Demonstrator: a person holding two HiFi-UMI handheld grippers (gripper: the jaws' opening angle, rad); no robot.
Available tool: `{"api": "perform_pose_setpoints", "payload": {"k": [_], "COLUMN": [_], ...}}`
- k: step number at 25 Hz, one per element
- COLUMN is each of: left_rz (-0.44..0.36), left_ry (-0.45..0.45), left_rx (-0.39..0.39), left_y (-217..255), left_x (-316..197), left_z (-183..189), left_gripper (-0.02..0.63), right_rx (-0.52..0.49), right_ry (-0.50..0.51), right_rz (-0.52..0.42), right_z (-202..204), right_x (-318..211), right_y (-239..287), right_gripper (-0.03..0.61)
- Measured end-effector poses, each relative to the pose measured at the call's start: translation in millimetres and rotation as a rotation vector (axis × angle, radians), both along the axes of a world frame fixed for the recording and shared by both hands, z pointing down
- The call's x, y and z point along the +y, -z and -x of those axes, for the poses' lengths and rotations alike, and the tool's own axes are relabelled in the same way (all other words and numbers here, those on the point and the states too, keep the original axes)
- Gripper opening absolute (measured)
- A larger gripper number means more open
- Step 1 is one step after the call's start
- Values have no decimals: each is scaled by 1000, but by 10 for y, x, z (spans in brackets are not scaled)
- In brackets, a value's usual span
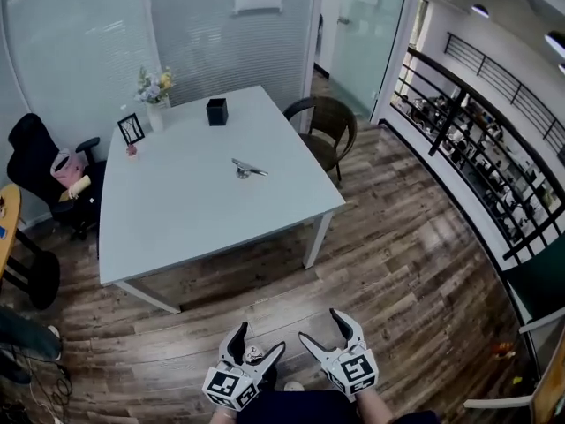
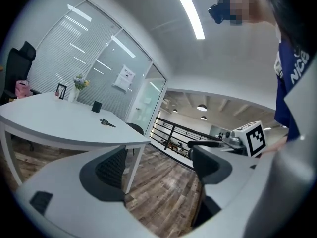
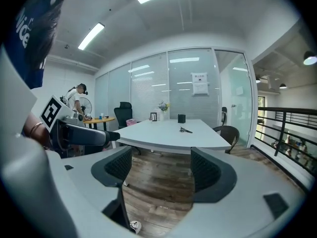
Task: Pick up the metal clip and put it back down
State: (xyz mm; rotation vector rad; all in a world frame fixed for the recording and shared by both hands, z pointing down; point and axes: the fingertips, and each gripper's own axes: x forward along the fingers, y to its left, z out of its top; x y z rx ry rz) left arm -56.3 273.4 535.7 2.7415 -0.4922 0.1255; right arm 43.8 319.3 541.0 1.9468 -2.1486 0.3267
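Both empty, wide open: left gripper, right gripper above wood floor; metal clip, seemingly flat, on white table.

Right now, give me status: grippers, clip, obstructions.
Both open and empty: left gripper, right gripper, low over the floor, short of the table. Metal clip lying on the table top, untouched. Black box and vase at far edge, apart from it.
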Motion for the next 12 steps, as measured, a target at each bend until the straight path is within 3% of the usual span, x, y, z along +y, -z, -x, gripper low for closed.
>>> {"api": "perform_pose_setpoints", "payload": {"k": [6,12], "left_rz": [-36,-56], "left_ry": [0,-10], "left_rx": [20,39], "left_y": [74,173], "left_x": [-861,-1455], "left_z": [-8,-6], "left_gripper": [413,413], "right_rx": [24,20], "right_ry": [-58,-119], "right_rz": [-35,-35], "right_z": [-142,-158], "right_x": [-718,-1101], "right_y": [104,145], "right_gripper": [367,365]}}
